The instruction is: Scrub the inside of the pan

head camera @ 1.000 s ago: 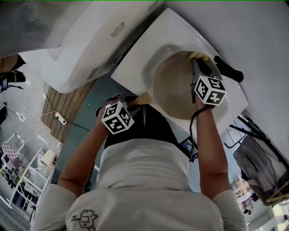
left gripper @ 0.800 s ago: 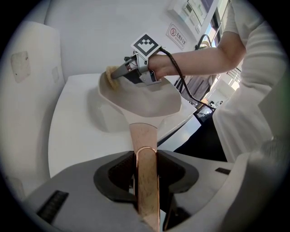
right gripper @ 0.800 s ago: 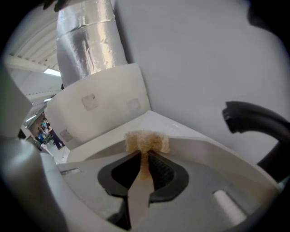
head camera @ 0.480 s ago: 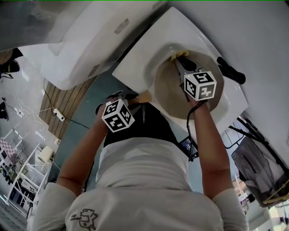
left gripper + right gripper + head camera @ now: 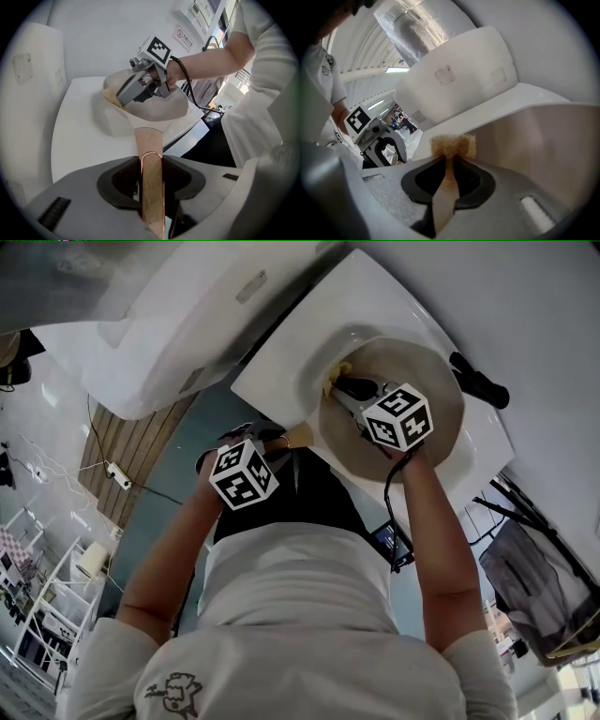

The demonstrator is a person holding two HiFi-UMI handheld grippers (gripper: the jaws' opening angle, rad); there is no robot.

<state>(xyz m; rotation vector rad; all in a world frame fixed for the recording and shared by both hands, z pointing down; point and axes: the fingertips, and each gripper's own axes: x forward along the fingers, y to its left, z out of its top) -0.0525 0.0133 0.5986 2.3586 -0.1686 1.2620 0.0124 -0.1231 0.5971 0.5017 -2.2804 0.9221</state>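
**Right gripper** (image 5: 449,161): jaws closed narrow on a yellow-brown sponge (image 5: 453,145). The sponge's ragged end sticks out past the fingertips. The gripper's marker cube (image 5: 397,416) faces up in the head view. Its front end reaches down into the pan.

**Sponge:** inside the pan, at the inner wall close under the rim. In the head view this is the pan's left side.

**Left gripper** (image 5: 151,164): jaws clamped on the pan's handle (image 5: 148,140), a flat copper-toned strip that runs straight out between them to the pan's body. Its marker cube (image 5: 243,475) sits off the table edge, in front of the person's torso.

**Pan** (image 5: 436,390): round, with a pale beige interior. It sits on the white table, with the handle reaching over the near edge toward the left gripper. It contains the sponge and the right gripper's front end. The beige inner surface shows bare on the side away from the sponge.

**White table** (image 5: 300,343): a smooth top carrying the pan.

**Black object** (image 5: 478,381): long and dark, lying on the table just beside the pan's far right rim. I cannot tell what it is.

**White housing** (image 5: 169,324): large and rounded, standing beside the table at the upper left of the head view.
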